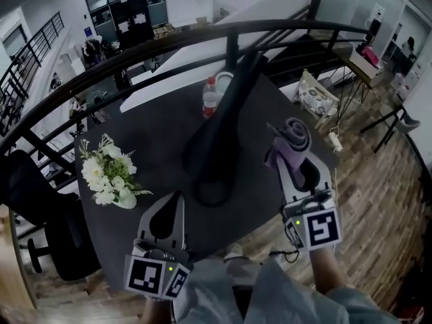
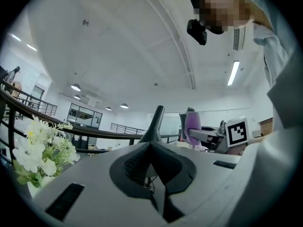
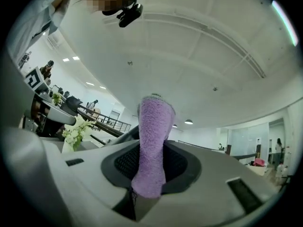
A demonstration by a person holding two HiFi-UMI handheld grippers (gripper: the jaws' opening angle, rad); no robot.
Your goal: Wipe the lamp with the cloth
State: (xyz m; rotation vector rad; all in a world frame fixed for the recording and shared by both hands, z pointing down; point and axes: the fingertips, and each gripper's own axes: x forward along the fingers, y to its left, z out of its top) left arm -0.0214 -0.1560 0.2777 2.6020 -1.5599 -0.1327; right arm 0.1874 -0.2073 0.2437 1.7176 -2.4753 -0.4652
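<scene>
The black lamp stands mid-table, its thick stem leaning up and away from a ring-shaped base. My right gripper hovers just right of the stem, shut on a rolled purple cloth that sticks out past its tips and stays a little apart from the lamp. In the right gripper view the cloth stands upright, pinched in the right gripper. My left gripper is low at the table's near edge, left of the base, shut and holding nothing. The left gripper faces the lamp stem.
A white flower bunch lies on the dark table at the left. A plastic bottle with a red label stands behind the lamp. A black railing curves round the far side. Wooden floor and a chair lie to the right.
</scene>
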